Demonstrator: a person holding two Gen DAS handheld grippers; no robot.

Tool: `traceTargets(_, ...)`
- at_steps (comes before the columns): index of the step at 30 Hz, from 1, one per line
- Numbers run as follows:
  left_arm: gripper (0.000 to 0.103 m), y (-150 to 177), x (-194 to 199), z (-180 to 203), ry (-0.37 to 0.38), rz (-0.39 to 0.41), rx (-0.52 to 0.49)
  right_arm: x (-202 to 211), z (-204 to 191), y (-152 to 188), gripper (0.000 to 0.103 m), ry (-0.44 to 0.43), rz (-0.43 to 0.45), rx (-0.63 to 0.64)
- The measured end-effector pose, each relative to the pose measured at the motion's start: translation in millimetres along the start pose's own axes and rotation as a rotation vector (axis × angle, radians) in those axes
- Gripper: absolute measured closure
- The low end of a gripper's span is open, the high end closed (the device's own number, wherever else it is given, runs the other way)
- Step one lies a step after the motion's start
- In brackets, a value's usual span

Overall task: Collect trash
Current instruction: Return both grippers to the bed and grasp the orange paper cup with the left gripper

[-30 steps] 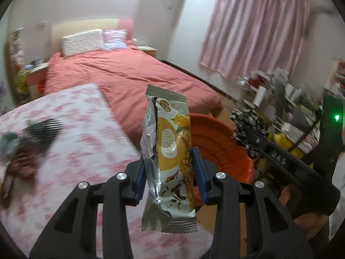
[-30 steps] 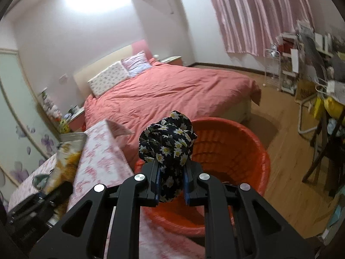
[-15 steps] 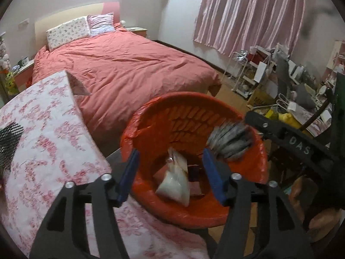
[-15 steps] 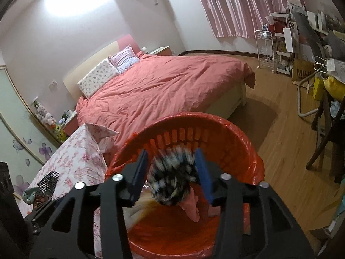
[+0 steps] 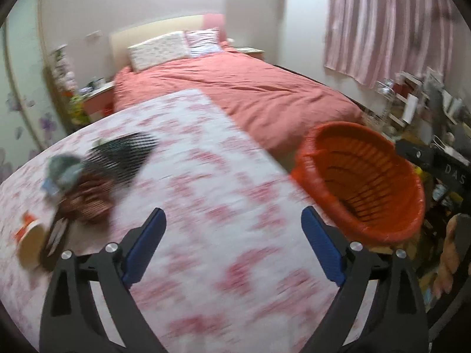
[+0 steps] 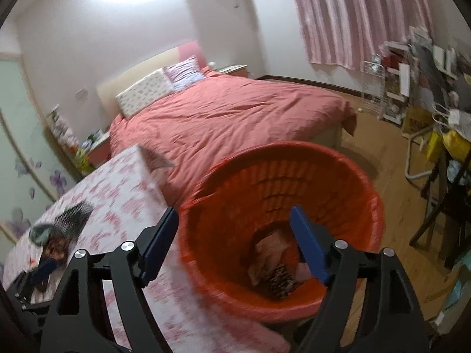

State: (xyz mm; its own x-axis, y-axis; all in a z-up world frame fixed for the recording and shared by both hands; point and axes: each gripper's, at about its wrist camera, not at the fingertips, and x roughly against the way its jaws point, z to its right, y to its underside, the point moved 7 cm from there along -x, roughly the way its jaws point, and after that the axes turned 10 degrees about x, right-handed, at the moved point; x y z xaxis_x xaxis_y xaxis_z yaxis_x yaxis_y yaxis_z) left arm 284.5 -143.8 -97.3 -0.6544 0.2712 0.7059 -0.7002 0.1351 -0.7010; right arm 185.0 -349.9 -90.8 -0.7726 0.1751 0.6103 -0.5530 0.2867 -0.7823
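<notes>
Our left gripper (image 5: 232, 247) and right gripper (image 6: 232, 242) opening, empty. Beside the round orange plastic basket (image 5: 379, 147), the soft crumpled dark rag pile (image 5: 88, 197): light, floppy; we pinch a raised fold.

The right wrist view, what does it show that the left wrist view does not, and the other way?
Only the right wrist view looks down to the bottom of the orange basket, where dropped trash lies, and shows wooden floor. Only the left wrist view shows a paper cup on the table and a hand. Both show the trash pile, the bed, the curtain, and opening jaws with nothing between them.
</notes>
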Motion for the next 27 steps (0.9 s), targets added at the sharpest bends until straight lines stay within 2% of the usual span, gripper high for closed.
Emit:
traceTargets(10,0.01,14,55,-162,-0.266,0.095,0.168,5,-104,33,0.023,-0.118,-0.059,0.212)
traceTargets(14,0.01,24,62,-233,-0.386,0.098,0.271,6,-137,45,0.023,-0.166,-0.083,0.274)
traceTargets(16,0.01,30,63,-262,-0.419,0.09,0.329,8,-148,50,0.023,-0.18,-0.089,0.293)
traceTargets(19,0.016,35,60,-287,-0.428,0.073,0.38,8,-167,56,0.023,-0.208,-0.103,0.32)
traceTargets(21,0.024,36,54,-298,-0.427,0.059,0.392,8,-178,60,0.023,-0.22,-0.112,0.331)
traceTargets(27,0.042,34,32,-311,-0.436,0.018,0.397,5,-215,73,0.023,-0.254,-0.139,0.374)
